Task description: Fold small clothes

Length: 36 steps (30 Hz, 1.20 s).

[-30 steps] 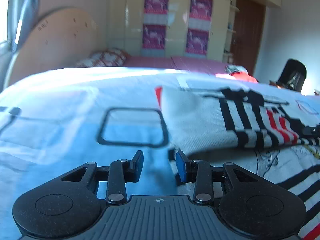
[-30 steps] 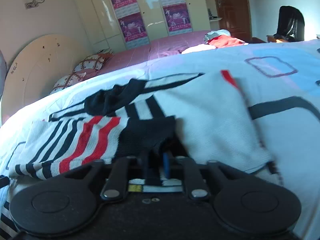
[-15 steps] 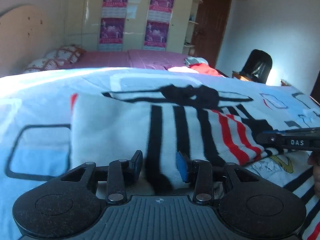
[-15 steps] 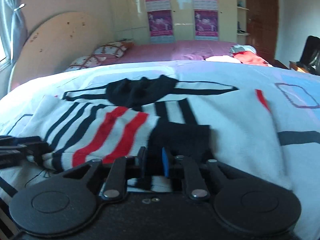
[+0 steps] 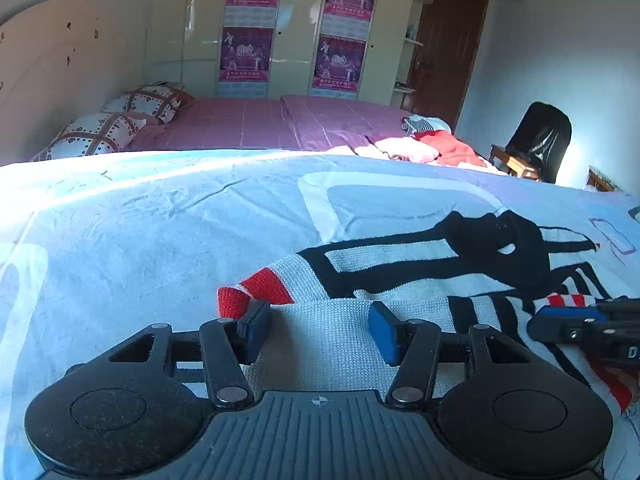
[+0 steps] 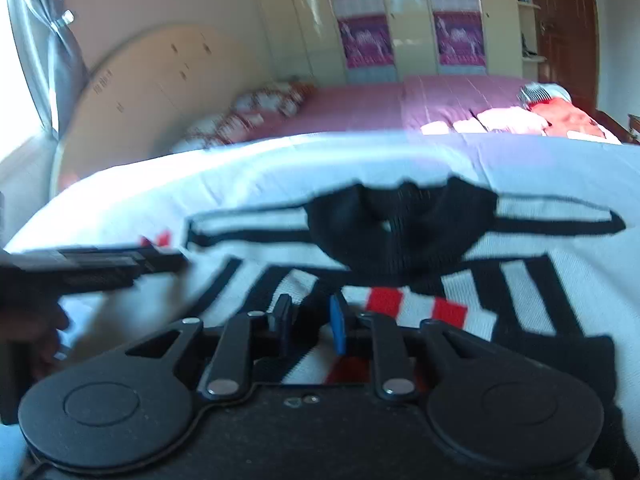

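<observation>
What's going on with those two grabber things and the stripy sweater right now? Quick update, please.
Left tongs opening, sweater lying loose between the jaws. Right tongs narrow over striped fold; grip unclear. Nothing in the way.

A bedroom in a home. The landmark is the bed (image 5: 248,124) with its pink sheet: two patterned pillows (image 5: 120,120) lie at its head against a rounded headboard (image 5: 52,72), a cream wardrobe (image 5: 296,28) hung with purple posters (image 5: 250,20) stands behind it, and a brown door (image 5: 448,48) and a dark chair (image 5: 538,140) stand to its right.
</observation>
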{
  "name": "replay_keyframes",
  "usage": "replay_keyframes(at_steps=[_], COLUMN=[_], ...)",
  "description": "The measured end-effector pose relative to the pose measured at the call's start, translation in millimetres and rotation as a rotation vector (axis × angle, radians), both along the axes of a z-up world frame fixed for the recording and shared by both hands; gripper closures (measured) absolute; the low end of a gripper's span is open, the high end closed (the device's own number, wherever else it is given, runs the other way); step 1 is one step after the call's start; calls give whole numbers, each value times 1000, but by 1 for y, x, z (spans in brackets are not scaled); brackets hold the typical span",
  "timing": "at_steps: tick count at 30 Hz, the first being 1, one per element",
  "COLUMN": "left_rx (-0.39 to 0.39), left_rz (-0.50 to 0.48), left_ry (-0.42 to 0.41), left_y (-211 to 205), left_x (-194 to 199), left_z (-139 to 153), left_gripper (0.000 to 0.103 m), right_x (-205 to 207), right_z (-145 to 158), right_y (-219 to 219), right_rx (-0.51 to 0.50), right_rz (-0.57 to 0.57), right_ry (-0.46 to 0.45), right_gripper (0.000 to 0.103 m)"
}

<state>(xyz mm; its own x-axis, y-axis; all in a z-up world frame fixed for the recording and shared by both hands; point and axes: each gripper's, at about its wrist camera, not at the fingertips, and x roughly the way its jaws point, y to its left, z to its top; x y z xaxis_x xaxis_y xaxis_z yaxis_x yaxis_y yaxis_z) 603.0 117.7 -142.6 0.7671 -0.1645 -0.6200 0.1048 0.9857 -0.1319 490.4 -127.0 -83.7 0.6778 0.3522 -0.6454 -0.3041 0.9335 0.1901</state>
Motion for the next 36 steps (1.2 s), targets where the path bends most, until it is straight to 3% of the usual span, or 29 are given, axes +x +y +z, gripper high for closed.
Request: replay_keyframes(at_steps=[3,7,9,11,14,15,16,18,22,24,26,27,28,30,35,36], left_rx=[18,20,57,56,67,71,77,65,32,17,76,93,106,117,126,139], left_rz=[-6,-9,-15,-18,-13,0,11,-1,-38,-53,-44,-38,-35,-22,-15,-3], left_ry=[-13,-28,-38,-40,-29,-27,-36,-58,-62,-34,10,-6,-16,-18,-25,-20], left_y=[-3,1,1,3,1,-1,-3,-7,-19,-25,-35,-38,-40,-40,-34,-35], left_x=[-2,-9,-13,-14,-11,-12,-15,-25,-40,-40,-36,-38,-40,-42,-41,-41], left_z=[-2,-1,0,0,3,7,12,21,28,22,8,5,3,4,2,7], left_gripper=[47,47,47,47,46,46,46,46,46,46,46,46,46,46,46,46], right_x=[0,-9,-17,-19,-21,-23,-28,-41,-46,-42,-36,-35,-35,-40,-44,-44], right_z=[0,4,7,6,12,17,24,34,31,22,13,11,12,17,11,14], right_y=[-2,-8,-31,-75,-107,-109,-112,-127,-165,-165,-155,-147,-140,-130,-129,-129], right_rx=[14,-50,-123,-71,-41,-49,-59,-41,109,117,90,47,-1,-92,-181,-196], right_rz=[-4,16,-50,-132,-180,-190,-216,-285,-328,-302,-269,-256,-235,-219,-237,-268], right_ry=[-5,-34,-66,-45,-14,-18,-39,-91,-5,34,66,60,42,-2,-19,-29], right_gripper=[83,87,87,101,103,99,72,59,72,76,76,82,98,99,102,99])
